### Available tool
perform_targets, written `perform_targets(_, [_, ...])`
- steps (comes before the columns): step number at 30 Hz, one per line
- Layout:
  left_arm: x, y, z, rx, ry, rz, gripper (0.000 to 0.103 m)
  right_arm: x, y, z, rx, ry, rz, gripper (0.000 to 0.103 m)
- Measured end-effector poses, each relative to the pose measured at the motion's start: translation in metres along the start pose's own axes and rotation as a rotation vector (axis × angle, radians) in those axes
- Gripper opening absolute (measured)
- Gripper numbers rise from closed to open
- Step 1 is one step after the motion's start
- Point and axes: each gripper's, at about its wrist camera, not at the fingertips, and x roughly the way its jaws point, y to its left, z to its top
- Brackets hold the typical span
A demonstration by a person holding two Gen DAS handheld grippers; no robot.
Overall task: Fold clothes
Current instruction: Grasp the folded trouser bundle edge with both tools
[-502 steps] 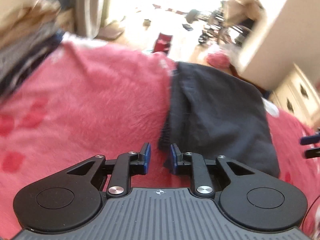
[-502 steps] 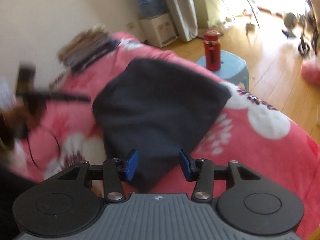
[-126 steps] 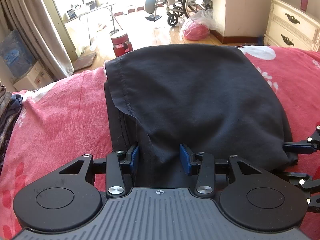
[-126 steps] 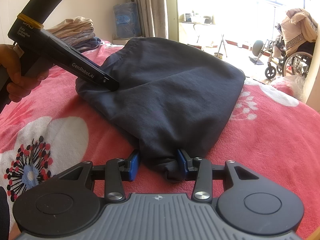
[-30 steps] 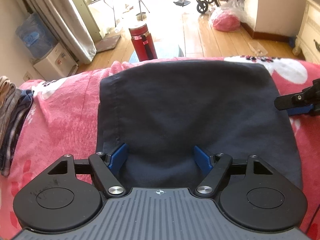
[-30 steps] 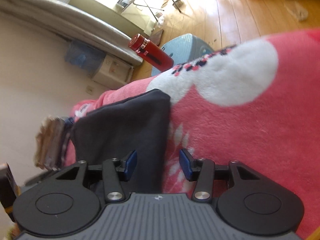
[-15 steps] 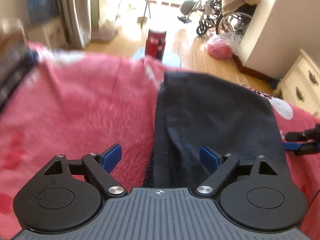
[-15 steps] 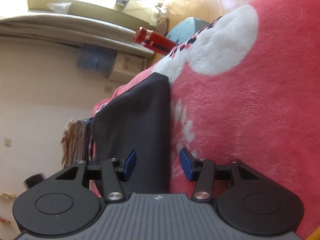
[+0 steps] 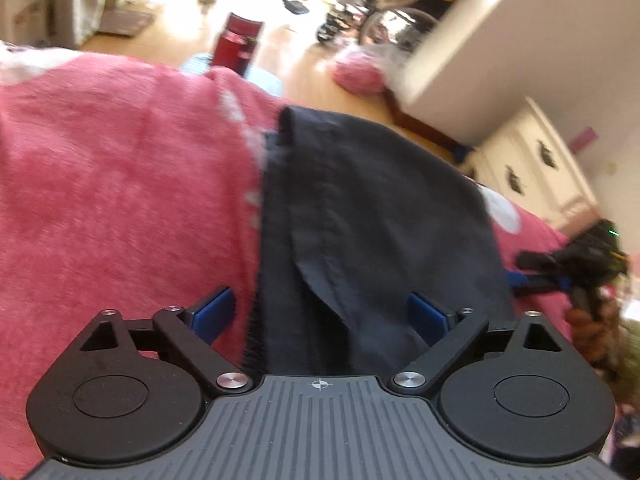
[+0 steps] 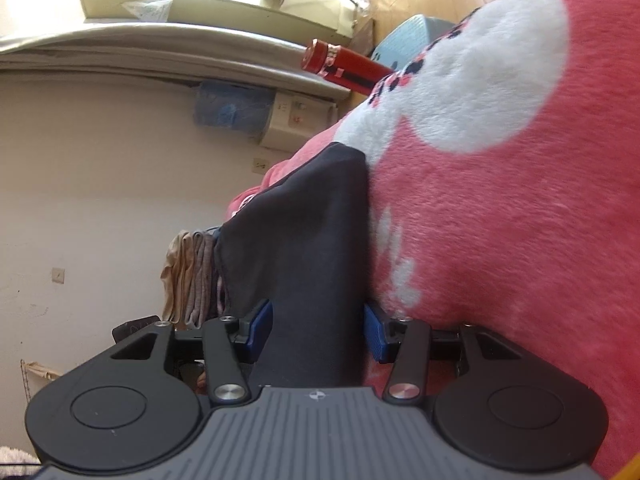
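Observation:
A folded dark navy garment lies on the pink fleece blanket. My left gripper is wide open over the garment's near left edge, the cloth lying between the fingers. My right gripper is rolled on its side and open, its blue pads on either side of the garment's right end, not pressing it. The right gripper also shows in the left wrist view at the garment's far right edge.
A pile of folded clothes lies beyond the garment on the blanket. A red bottle stands on a blue stool past the bed edge. A white dresser and wheelchair are beyond.
My left gripper has opened wide and swung left off the middle of the garment to its left edge. My right gripper has rolled sideways and come in around the garment's right end.

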Motion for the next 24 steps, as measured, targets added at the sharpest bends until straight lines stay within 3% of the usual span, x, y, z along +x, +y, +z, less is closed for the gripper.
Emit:
perform_targets(4, [0.006, -0.004, 0.0, 0.018, 0.016, -0.006, 0.09, 0.007, -0.001, 0.002, 0.004, -0.012, 0.033, 0.051])
perform_targets(11, [0.015, 0.004, 0.008, -0.062, -0.028, -0.013, 0.087, 0.009, 0.0, 0.0, -0.012, -0.028, 0.048, 0.051])
perform_targets(17, [-0.004, 0.024, -0.002, -0.155, -0.045, -0.094, 0.061, 0.007, -0.001, -0.002, -0.023, -0.032, 0.061, 0.051])
perform_targets(21, [-0.004, 0.052, 0.003, -0.288, -0.043, -0.225, 0.037, 0.005, -0.003, -0.002, -0.025, -0.031, 0.069, 0.051])
perform_targets(24, [0.002, 0.056, 0.009, -0.31, -0.031, -0.294, 0.035, 0.005, -0.003, -0.001, -0.025, -0.03, 0.074, 0.051])
